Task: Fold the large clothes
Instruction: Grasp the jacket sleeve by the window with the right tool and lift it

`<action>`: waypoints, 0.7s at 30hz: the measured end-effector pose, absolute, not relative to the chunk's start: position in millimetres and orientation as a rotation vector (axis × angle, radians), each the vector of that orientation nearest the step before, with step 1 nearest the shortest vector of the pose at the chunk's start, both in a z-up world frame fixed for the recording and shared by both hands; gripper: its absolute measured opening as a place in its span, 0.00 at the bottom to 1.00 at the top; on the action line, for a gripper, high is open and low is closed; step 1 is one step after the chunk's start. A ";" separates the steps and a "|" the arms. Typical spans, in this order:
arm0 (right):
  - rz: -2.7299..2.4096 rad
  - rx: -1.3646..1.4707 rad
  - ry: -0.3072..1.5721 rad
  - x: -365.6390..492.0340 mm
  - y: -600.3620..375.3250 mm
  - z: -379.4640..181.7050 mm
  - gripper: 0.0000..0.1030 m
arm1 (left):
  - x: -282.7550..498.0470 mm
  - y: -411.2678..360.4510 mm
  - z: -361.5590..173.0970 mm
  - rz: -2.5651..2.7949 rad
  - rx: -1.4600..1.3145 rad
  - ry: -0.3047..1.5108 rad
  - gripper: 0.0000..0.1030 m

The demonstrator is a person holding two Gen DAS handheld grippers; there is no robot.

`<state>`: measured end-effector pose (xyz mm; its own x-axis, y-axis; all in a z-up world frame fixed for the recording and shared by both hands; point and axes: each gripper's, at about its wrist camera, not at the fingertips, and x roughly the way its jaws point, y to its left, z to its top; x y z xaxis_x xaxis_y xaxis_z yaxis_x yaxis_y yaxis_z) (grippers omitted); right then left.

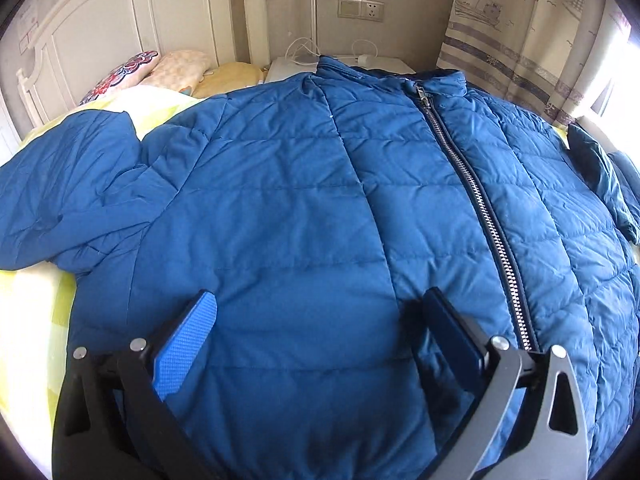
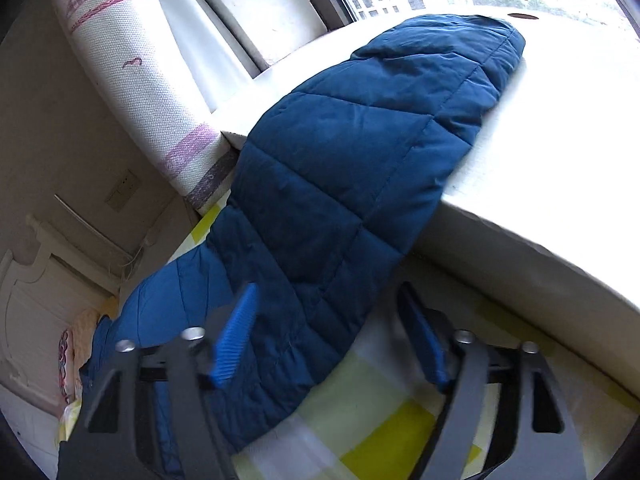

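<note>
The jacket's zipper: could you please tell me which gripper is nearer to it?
Left. The left gripper hovers open over the jacket front, just beside the zipper. The right gripper is open over a sleeve; no zipper shows there.

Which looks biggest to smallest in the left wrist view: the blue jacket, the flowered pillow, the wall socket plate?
1. Blue jacket, filling most of the frame, though it lies nearest the camera.
2. Flowered pillow.
3. Wall socket plate, a little smaller; both sit far back, so that ranking is unsure.
</note>
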<state>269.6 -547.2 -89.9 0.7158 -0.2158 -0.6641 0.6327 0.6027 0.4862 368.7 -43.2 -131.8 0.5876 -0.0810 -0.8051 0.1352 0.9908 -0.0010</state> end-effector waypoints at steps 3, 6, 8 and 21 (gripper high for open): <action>-0.468 0.591 0.479 285.2 -500.0 -46.1 0.34 | 366.1 -42.1 -131.9 -0.134 0.061 0.934 0.98; -0.253 0.404 0.434 309.6 -423.0 -4.1 0.33 | 365.6 -41.2 -131.4 -0.135 0.059 0.933 0.98; -0.092 0.339 0.425 320.9 -372.3 9.7 0.33 | 365.9 -40.8 -131.3 -0.136 0.058 0.932 0.98; 0.322 0.173 0.933 365.7 -211.3 -88.4 0.37 | 361.5 -28.1 -126.5 -0.157 -0.019 0.913 0.98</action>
